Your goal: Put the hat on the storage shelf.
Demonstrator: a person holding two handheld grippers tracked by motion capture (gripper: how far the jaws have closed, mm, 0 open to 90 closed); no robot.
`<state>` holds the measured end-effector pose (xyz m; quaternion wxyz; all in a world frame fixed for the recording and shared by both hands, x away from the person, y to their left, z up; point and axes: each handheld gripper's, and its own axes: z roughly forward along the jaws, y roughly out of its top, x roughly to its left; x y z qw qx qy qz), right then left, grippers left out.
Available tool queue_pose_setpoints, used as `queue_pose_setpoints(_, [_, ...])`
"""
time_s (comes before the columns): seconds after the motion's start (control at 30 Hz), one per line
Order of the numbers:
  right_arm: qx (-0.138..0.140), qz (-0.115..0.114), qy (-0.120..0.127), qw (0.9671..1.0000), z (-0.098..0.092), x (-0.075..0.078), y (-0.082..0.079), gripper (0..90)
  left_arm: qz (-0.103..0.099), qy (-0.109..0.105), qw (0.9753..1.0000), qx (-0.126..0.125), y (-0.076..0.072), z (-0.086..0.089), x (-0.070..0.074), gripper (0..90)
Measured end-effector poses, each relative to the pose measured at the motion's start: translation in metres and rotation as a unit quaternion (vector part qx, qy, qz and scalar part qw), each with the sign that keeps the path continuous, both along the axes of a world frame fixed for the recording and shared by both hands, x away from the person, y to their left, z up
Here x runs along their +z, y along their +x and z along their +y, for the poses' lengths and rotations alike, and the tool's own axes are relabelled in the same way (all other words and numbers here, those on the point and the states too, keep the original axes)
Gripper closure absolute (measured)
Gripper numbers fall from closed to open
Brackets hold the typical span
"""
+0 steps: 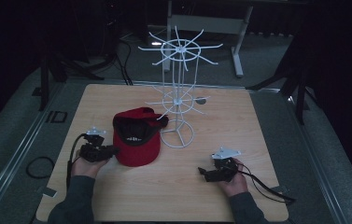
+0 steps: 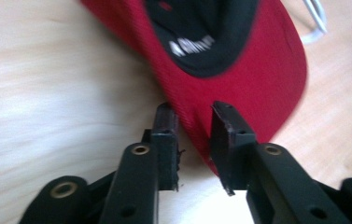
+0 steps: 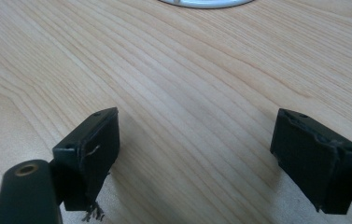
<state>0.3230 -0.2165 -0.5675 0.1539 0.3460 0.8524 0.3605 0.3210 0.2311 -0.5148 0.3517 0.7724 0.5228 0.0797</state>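
Observation:
A red cap (image 1: 136, 140) with a black lining lies upside down on the wooden table (image 1: 239, 135), its brim toward me. My left gripper (image 1: 114, 150) is at the brim's left edge. In the left gripper view its jaws (image 2: 194, 121) stand narrowly open, straddling the edge of the red brim (image 2: 257, 70), with a gap still showing between the pads. A white wire hat rack (image 1: 179, 93) stands just right of the cap on a ring base (image 1: 177, 134). My right gripper (image 1: 201, 172) rests low at the front right, and its jaws (image 3: 197, 140) are wide open over bare wood.
The rack's spokes spread out at two heights above the cap. The rack's base ring (image 3: 206, 3) lies ahead of the right gripper. A black cable loop (image 1: 38, 167) lies off the table's left edge. Dark stands and a grey frame stand beyond the far edge.

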Motion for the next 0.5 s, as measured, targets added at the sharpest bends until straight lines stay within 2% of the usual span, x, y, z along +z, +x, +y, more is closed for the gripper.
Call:
queue_pose_setpoints(0.07, [0.000,0.000,0.000,1.0000,0.000,0.000,0.000,15.6,0.012,-0.002,0.9999,-0.009,0.004,-0.007,-0.006,68.6])
queue_pose_setpoints(0.23, [0.000,0.000,0.000,1.0000,0.000,0.000,0.000,15.5,0.036,-0.027,0.9984,-0.035,0.019,-0.020,-0.019,62.3])
queue_pose_setpoints(0.4, [0.000,0.000,0.000,1.0000,0.000,0.000,0.000,15.5,0.042,-0.048,0.9973,-0.036,0.025,-0.029,-0.029,61.8])
queue_pose_setpoints(0.5, [0.001,0.000,0.001,1.0000,0.000,0.000,0.000,15.5,0.041,-0.051,0.9971,-0.040,0.024,-0.031,-0.030,63.5])
